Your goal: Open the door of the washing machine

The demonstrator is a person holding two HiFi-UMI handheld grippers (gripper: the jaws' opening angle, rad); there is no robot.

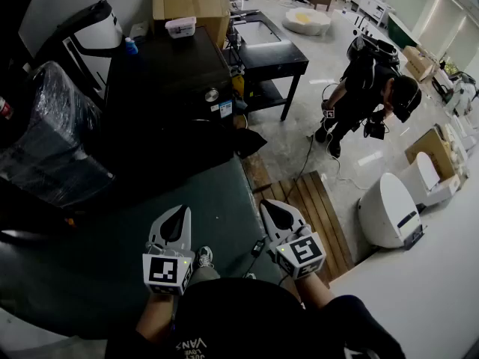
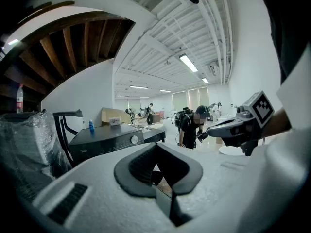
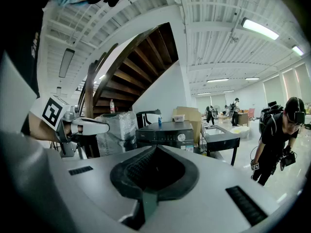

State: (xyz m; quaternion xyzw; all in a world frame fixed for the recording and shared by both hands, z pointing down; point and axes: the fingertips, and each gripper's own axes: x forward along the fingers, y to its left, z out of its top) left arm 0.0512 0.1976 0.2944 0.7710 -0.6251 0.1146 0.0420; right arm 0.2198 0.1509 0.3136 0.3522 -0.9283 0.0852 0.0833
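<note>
We hold left gripper (image 1: 178, 214) and right gripper (image 1: 271, 208) shut, empty, short of the washer (image 1: 168, 81); closed jaws may skid off its door.

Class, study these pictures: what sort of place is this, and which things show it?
Probably a large workshop or testing hall rather than a home: a dark washing machine stands near a cardboard box, and white toilets sit out on the open floor.

Grey floor (image 1: 299, 137), black table (image 1: 273, 54), wooden staircase (image 3: 131, 67)
</note>
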